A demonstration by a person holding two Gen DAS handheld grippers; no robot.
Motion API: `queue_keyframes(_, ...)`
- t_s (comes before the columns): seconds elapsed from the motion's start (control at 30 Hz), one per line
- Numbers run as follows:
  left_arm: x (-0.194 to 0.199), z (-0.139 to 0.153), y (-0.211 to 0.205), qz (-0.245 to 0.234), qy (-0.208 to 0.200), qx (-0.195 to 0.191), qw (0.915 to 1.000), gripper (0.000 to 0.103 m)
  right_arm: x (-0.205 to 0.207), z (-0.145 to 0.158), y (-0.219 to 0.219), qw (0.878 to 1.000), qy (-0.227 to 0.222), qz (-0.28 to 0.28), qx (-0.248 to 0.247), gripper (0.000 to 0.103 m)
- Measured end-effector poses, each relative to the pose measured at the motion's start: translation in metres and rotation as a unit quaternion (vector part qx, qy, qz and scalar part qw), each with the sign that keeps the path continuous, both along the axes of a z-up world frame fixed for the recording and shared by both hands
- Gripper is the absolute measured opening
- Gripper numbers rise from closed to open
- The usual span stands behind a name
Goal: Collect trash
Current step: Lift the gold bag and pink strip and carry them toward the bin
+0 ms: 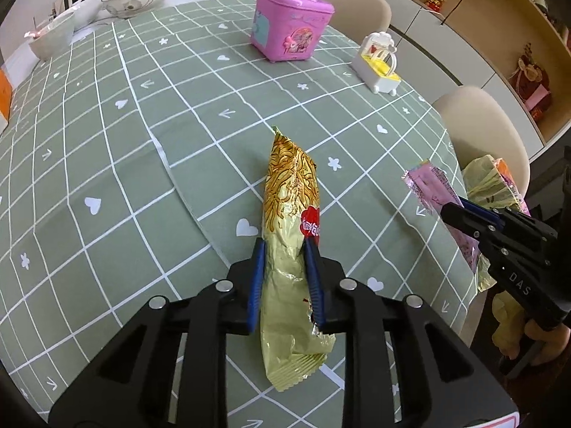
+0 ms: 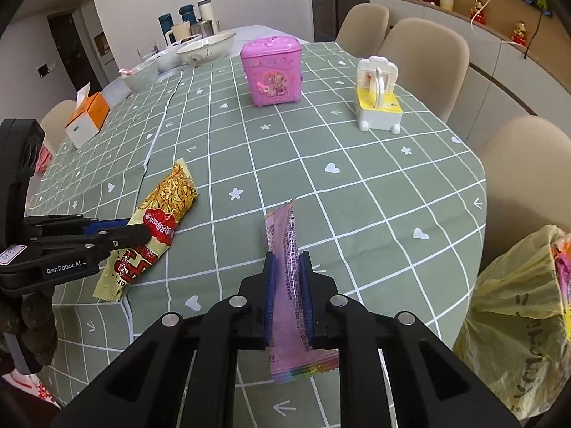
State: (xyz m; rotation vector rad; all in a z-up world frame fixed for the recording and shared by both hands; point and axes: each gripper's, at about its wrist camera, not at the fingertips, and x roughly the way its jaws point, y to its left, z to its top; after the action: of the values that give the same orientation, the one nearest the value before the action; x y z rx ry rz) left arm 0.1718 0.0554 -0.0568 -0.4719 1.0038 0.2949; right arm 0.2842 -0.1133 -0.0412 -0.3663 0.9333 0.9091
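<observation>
We clamp our left gripper point(image 1: 285, 246) on a crinkled gold noodle wrapper point(image 1: 291, 214) and our right gripper point(image 2: 288, 260) on a slim pink wrapper point(image 2: 287, 278), both over the green checked tablecloth point(image 2: 357, 214) near beige chairs point(image 2: 424, 57).

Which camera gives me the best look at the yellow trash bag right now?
The right wrist view. There the yellow trash bag fills the lower right beside the table edge, its open mouth showing wrappers inside. In the left wrist view the bag is small at the right edge, partly hidden behind the right claw.
</observation>
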Motion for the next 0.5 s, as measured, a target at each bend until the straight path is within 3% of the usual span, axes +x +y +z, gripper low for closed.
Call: queue_keyframes(0.5, 0.007, 0.060, 0.001, 0.003, -0.060, 0.005, 0.9982, 0.020, 0.005, 0.066, -0.027, 0.998, -0.057, -0.016, 0.021, 0.014)
